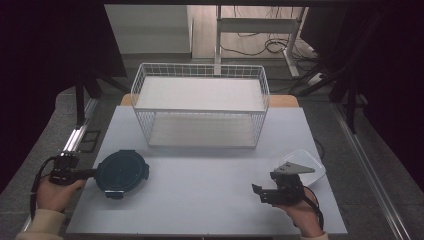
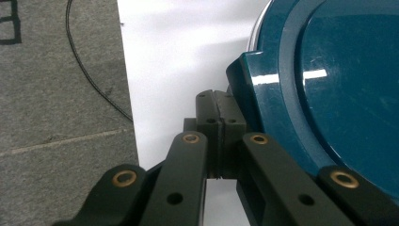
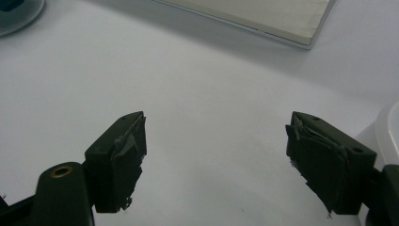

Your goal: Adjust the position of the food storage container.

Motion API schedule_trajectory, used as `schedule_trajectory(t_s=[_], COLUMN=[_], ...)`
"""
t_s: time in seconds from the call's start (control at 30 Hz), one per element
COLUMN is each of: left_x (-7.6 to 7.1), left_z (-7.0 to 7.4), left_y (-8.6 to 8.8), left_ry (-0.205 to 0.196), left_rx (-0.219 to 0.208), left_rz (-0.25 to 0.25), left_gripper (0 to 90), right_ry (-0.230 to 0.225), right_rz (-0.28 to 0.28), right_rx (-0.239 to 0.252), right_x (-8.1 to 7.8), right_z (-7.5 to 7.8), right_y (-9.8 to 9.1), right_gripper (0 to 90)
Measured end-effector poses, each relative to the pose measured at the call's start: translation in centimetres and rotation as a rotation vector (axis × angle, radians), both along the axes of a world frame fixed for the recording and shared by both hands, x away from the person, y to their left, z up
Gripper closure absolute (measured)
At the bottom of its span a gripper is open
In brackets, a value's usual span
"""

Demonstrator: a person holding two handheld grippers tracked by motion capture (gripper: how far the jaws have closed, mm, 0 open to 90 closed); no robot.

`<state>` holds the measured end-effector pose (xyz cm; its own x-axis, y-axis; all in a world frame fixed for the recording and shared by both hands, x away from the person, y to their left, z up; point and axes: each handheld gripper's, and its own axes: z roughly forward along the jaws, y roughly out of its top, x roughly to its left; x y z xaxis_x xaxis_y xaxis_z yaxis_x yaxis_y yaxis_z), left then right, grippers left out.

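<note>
Left gripper [image 1: 89, 173]: at the near-left edge of the table [image 1: 200, 200], lying low and pointing right toward the round dark-teal lid [image 1: 121, 172]. In the left gripper view its jaws are pressed together with no gap. They sit against a latch tab [image 2: 249, 89] at the lid's rim. Whether a thin edge of that tab is pinched between the pads cannot be told. Judgement: the low, level approach suits working a side latch rather than lifting the lid from above.

The lid sits flat on the table, near-left, just right of the left gripper. It seems to cap a container, since a pale rim peeks out beneath it. A second tab shows at its near edge.

Centre, far: a white wire basket [image 1: 200, 102] with two shelf levels, both bare. It stands well apart from the lid. Its open front faces the person, likely so that items can be slid in.

Right gripper [image 1: 265, 192]: near-right, hovering over bare table, jaws spread wide with nothing between them. Worn tape shows on both pads [image 3: 127, 150]. Judgement: it is idle and waits, ready to steady or receive something.

Just right of and beyond it lies a clear plastic container [image 1: 305, 162], empty as far as visible, at the table's right edge.
</note>
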<state>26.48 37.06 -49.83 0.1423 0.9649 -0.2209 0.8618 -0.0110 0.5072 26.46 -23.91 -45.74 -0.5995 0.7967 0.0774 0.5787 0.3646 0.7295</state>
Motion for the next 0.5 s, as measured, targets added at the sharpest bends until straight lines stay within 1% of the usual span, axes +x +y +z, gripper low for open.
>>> schedule_trajectory(t_s=[0.3,0.5], left_x=[0.11,0.31], left_z=[-0.01,0.0], left_y=[-0.17,-0.6], left_ry=[-0.003,-0.006], left_rx=[-0.003,-0.004], left_rz=[-0.006,-0.014], left_gripper=[90.0,90.0], right_ry=[0.003,0.003], right_rz=[-0.001,0.002], right_rx=[-0.002,-0.004], right_x=[0.01,0.02], right_z=[-0.04,-0.07], right_y=[0.05,0.11], right_gripper=[20.0,20.0])
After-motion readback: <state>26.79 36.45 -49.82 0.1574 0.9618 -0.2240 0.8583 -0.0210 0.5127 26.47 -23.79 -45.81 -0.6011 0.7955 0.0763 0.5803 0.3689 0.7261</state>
